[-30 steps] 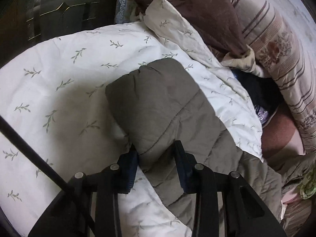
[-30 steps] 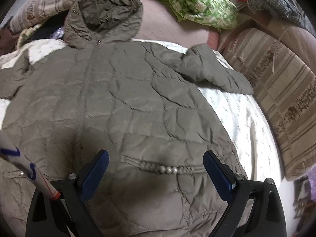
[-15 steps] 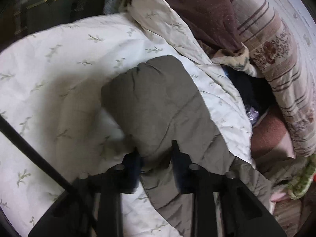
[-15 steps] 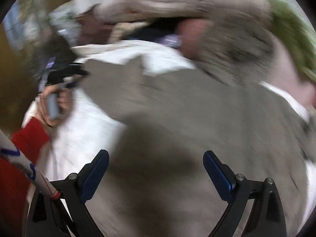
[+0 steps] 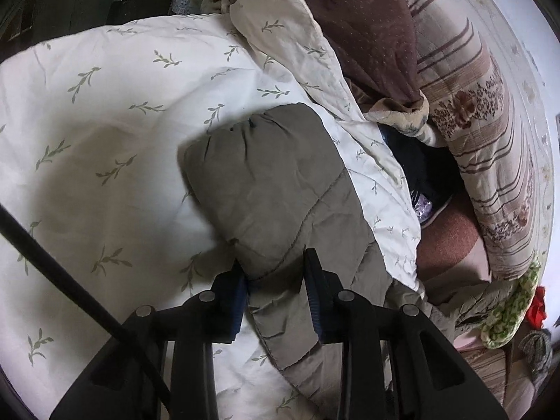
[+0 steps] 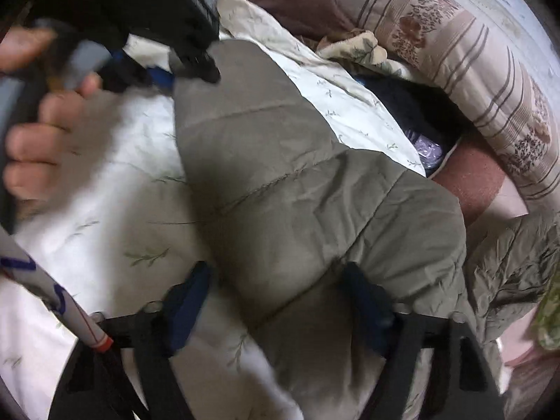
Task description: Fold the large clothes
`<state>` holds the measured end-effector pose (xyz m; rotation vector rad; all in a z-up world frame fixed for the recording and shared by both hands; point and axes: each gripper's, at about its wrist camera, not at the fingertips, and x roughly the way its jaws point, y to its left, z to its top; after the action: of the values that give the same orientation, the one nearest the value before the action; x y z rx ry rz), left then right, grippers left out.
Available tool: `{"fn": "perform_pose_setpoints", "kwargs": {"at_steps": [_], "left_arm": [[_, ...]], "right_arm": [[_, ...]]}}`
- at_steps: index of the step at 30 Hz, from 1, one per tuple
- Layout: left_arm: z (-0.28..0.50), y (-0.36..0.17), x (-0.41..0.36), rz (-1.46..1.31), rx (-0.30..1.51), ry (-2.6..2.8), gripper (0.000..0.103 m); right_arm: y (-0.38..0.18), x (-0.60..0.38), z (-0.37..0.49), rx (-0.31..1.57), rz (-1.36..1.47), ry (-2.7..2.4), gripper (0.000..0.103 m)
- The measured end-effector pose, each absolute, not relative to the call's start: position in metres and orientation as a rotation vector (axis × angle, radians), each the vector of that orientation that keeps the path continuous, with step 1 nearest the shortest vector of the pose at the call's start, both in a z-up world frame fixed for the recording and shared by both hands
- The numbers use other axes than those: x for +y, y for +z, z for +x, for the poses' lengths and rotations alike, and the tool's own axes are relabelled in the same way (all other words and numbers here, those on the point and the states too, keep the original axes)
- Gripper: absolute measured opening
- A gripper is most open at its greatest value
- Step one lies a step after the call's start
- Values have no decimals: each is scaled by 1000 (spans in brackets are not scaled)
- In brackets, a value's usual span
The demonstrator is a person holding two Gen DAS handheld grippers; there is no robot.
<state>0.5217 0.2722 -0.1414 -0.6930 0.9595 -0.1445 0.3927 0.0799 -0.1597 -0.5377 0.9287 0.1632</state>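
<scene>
Olive-grey quilted jacket [image 5: 280,189]; white sheet [image 5: 105,133] sprigged with green leaves; brown blanket [image 5: 364,17]; beige quilt [image 5: 490,133] with brown stripes and flowers; green-and-white patterned cloth [image 5: 507,315]; black grippers with blue pads [image 5: 238,297].

Right wrist view smeared by motion. Hand [image 6: 38,133] at left edge blurred, cut off by frame. Quilted jacket [image 6: 297,192] body runs off bottom edge; only sleeve visible. Dark item [image 5: 423,168] beside jacket, under striped quilt [image 5: 490,140], unidentifiable.
</scene>
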Motion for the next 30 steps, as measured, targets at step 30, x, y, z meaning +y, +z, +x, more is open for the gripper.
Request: {"fn": "perform_pose_setpoints", "kwargs": {"at_steps": [30], "left_arm": [[396, 59, -84, -148, 824, -671, 15]], "right_arm": [[-65, -171, 252, 853, 444, 35, 10]]}}
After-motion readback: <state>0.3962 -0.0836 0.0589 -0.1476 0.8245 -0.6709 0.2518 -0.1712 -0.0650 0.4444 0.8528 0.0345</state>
